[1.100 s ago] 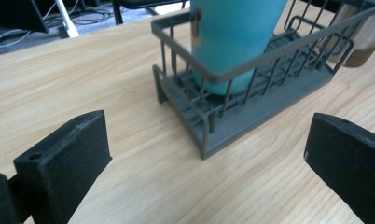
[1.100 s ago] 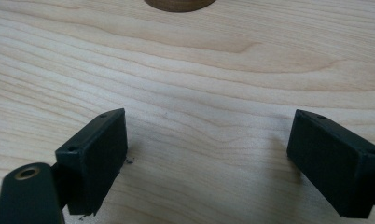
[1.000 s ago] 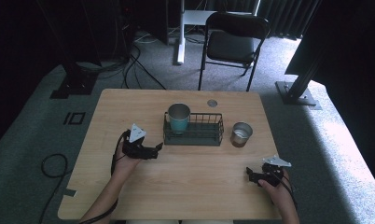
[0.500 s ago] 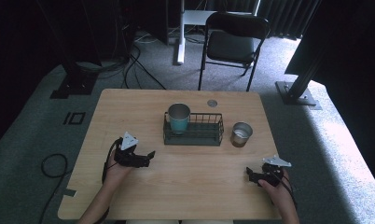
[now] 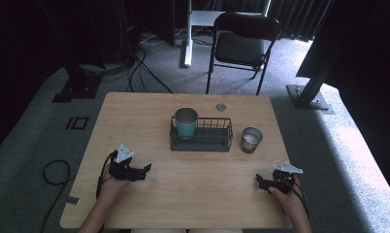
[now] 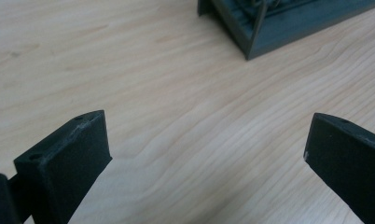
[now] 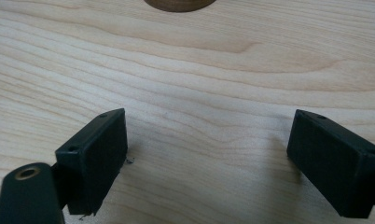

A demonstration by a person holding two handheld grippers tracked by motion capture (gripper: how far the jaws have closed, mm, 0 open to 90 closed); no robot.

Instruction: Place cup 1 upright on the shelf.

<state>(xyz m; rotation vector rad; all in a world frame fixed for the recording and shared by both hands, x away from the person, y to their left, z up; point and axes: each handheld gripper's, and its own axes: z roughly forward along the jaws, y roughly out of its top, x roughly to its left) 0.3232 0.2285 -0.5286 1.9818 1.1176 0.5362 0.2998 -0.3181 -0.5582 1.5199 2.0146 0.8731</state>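
A teal metal cup (image 5: 186, 124) stands upright in the left end of a black wire basket (image 5: 213, 143) at the table's middle. A bare steel cup (image 5: 251, 140) stands just right of the basket. My left gripper (image 5: 145, 169) rests low over the near left of the table, open with nothing between its jaws; the left gripper view shows it (image 6: 206, 140) over bare wood, with the basket's corner (image 6: 269, 28) ahead. My right gripper (image 5: 258, 180) sits at the near right, open and empty. Its own view (image 7: 206, 140) has the steel cup's base (image 7: 178, 3) at the top edge.
The wooden table (image 5: 135, 116) carries a small round grommet (image 5: 220, 107) behind the basket. A black folding chair (image 5: 244, 43) stands beyond the far edge. Cables lie on the carpet at left (image 5: 52, 170).
My left gripper has drawn back toward the near edge, away from the basket. The right gripper has stayed put.
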